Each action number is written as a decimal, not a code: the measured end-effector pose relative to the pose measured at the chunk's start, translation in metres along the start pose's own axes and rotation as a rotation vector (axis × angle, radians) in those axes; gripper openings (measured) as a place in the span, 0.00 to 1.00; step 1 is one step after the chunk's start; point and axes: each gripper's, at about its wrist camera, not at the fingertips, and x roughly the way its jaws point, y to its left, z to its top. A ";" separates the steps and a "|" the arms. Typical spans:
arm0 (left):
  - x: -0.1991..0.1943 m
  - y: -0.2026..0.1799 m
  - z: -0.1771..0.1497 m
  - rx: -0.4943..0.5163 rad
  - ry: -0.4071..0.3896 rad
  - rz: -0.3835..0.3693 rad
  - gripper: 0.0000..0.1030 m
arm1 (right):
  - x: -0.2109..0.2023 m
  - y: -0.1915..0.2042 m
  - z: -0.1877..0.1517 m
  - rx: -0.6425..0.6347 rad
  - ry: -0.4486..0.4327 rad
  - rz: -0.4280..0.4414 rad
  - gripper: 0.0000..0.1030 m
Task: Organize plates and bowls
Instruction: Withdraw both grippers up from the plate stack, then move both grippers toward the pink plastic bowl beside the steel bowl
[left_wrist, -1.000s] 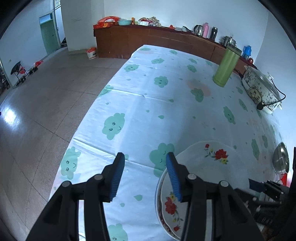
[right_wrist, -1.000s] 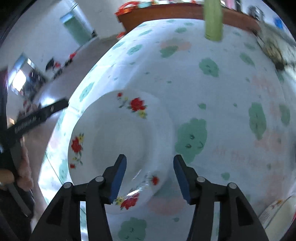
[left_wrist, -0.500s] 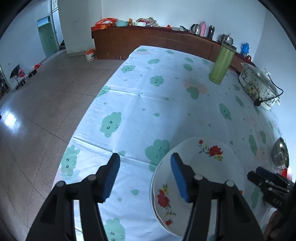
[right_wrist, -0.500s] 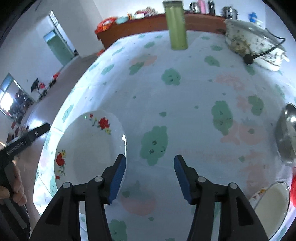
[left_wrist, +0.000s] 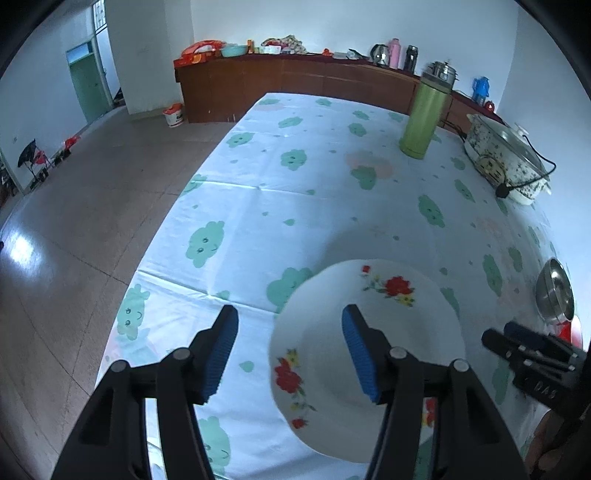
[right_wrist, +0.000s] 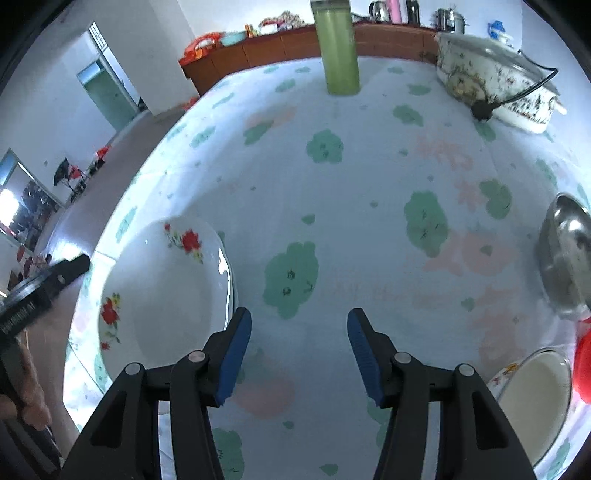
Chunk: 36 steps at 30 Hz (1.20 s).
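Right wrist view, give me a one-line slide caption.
Open right gripper above the cloud-print tablecloth, flowered plate to its left.

Cloud-print table (left_wrist: 332, 192), floral plate (left_wrist: 369, 302), green flask (left_wrist: 424, 114), electric pot (left_wrist: 506, 158), steel bowl (left_wrist: 554, 291)

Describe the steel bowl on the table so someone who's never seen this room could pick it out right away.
Start at the table with the cloud-print cloth and follow its right side back from the slow cooker toward the near end. The steel bowl sits there, beyond a small cream-coloured bowl. It alone is bare shiny metal; the flowered plate is white.
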 end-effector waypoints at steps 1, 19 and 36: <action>-0.002 -0.005 -0.001 0.009 -0.003 0.001 0.60 | -0.005 -0.002 0.001 0.003 -0.013 0.006 0.55; -0.032 -0.068 -0.028 0.150 0.000 -0.034 0.71 | -0.063 0.001 -0.044 -0.040 -0.104 0.017 0.55; -0.058 -0.146 -0.058 0.323 -0.014 -0.201 0.73 | -0.141 -0.058 -0.104 0.172 -0.241 -0.109 0.55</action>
